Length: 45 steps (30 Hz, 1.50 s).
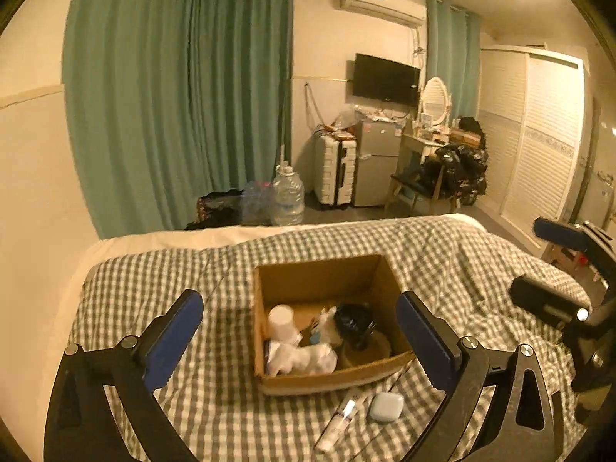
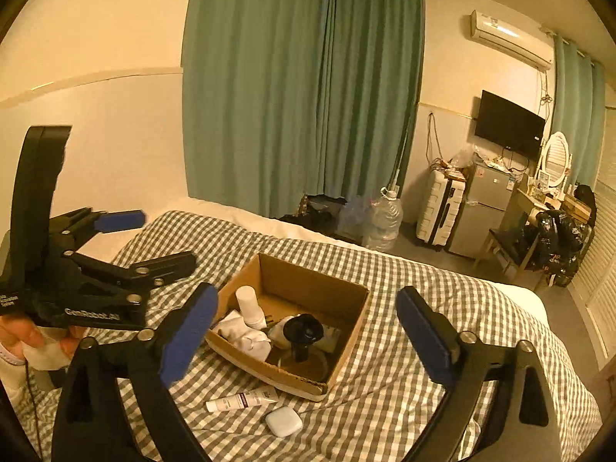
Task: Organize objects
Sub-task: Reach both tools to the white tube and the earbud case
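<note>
One white case [image 1: 386,407], one tube [image 1: 338,425], one cardboard box [image 1: 327,269], two empty grippers

hidden: box [image 1: 327,281] floor under clutter | cut off: person's hand [image 2: 34,342] — frame edge | unreadable: tube [image 2: 242,400] label

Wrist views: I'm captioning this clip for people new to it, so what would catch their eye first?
An open cardboard box sits mid-bed on the checked quilt, holding a white bottle, a black fan and white cloth. Just outside its near side lie a white tube and a small white case. Green curtains fill the wall behind.
</note>
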### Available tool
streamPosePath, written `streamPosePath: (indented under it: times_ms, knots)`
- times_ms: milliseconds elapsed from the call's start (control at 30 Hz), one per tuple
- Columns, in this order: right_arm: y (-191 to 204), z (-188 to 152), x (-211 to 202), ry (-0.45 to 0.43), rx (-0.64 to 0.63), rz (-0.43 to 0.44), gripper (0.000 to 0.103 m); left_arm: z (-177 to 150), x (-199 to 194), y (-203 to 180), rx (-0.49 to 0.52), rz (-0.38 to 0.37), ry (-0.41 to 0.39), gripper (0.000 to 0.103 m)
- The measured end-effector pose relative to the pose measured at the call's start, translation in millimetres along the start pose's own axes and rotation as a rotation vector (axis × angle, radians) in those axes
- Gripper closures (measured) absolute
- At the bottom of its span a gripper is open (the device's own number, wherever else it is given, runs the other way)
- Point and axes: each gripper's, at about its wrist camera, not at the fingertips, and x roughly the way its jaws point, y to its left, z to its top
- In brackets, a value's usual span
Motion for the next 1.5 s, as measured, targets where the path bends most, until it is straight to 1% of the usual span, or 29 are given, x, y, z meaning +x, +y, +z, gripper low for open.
streamPosePath:
  times_ms: [100, 167, 300, 400, 500, 567, 633, 700, 800, 867, 933, 1000, 1067, 1100, 1167, 1233, 1333, 1433, 1500]
  knots:
    - [-2.0, -11.3, 2.8, 0.007, 0.0, -0.025, 0.003, -18.2, 1.2, 8.0, -0.022, 0.037, 0.014, 0.0]
    - [-3.0, -22.9, 14.7, 0.042, -0.003, -0.049, 0.003, -34.3, 6.8, 13.2, -0.044, 0.065, 0.027, 0.0]
    - [-4.8, -52.7, 47.9, 0.138, 0.04, 0.012, 0.003, -67.3, 24.8, 17.5, -0.069, 0.123, 0.063, 0.0]
    - [-0.2, -81.0, 77.5, 0.222, 0.036, 0.011, 0.003, -94.3, 48.5, 20.8, -0.099, 0.158, 0.112, 0.0]
    - [5.8, -109.6, 107.7, 0.306, 0.03, 0.014, 0.003, -120.8, 72.8, 24.6, -0.136, 0.165, 0.174, 0.0]
    - [9.9, -128.1, 128.0, 0.368, 0.026, 0.016, 0.003, -137.1, 88.0, 23.3, -0.126, 0.152, 0.228, 0.0]
    - [12.8, -144.7, 143.7, 0.423, 0.012, 0.016, 0.003, -145.1, 94.4, 21.3, -0.114, 0.154, 0.252, 0.0]
    - [16.2, -159.9, 161.2, 0.494, 0.013, 0.023, 0.004, -153.1, 100.0, 20.2, -0.113, 0.139, 0.273, 0.0]
    - [22.8, -171.2, 175.0, 0.558, -0.005, 0.038, 0.004, -157.2, 105.8, 19.7, -0.112, 0.136, 0.296, 0.0]
    - [28.2, -178.2, 184.3, 0.597, -0.026, 0.039, 0.007, -159.6, 107.4, 21.0, -0.123, 0.133, 0.303, 0.0]
    - [32.5, -185.7, 192.0, 0.639, -0.043, 0.05, 0.018, -163.2, 108.5, 22.3, -0.132, 0.136, 0.311, 0.0]
    - [32.4, -191.8, 197.7, 0.672, -0.04, 0.049, 0.025, -166.1, 110.3, 22.5, -0.141, 0.133, 0.321, 0.0]
    - [30.4, -196.9, 201.7, 0.701, -0.029, 0.046, 0.037, -168.0, 113.1, 22.4, -0.144, 0.127, 0.337, 0.0]
    - [30.2, -198.5, 202.3, 0.71, -0.029, 0.047, 0.046, -169.6, 113.9, 21.6, -0.141, 0.13, 0.343, 0.0]
    - [29.4, -199.8, 199.4, 0.709, -0.029, 0.044, 0.046, -172.0, 113.4, 20.0, -0.14, 0.131, 0.348, 0.0]
    - [28.3, -198.7, 191.9, 0.687, -0.028, 0.04, 0.046, -173.1, 111.3, 17.7, -0.136, 0.124, 0.343, 0.0]
    - [23.6, -191.9, 170.6, 0.618, -0.015, 0.033, 0.046, -174.3, 109.9, 11.7, -0.119, 0.126, 0.343, 0.0]
    - [12.8, -182.8, 144.3, 0.535, 0.02, 0.002, 0.046, -174.9, 114.5, 3.5, -0.091, 0.134, 0.358, 0.0]
    - [4.0, -180.0, 130.9, 0.506, 0.044, -0.01, 0.046, -175.8, 118.2, -6.2, -0.065, 0.121, 0.359, 0.0]
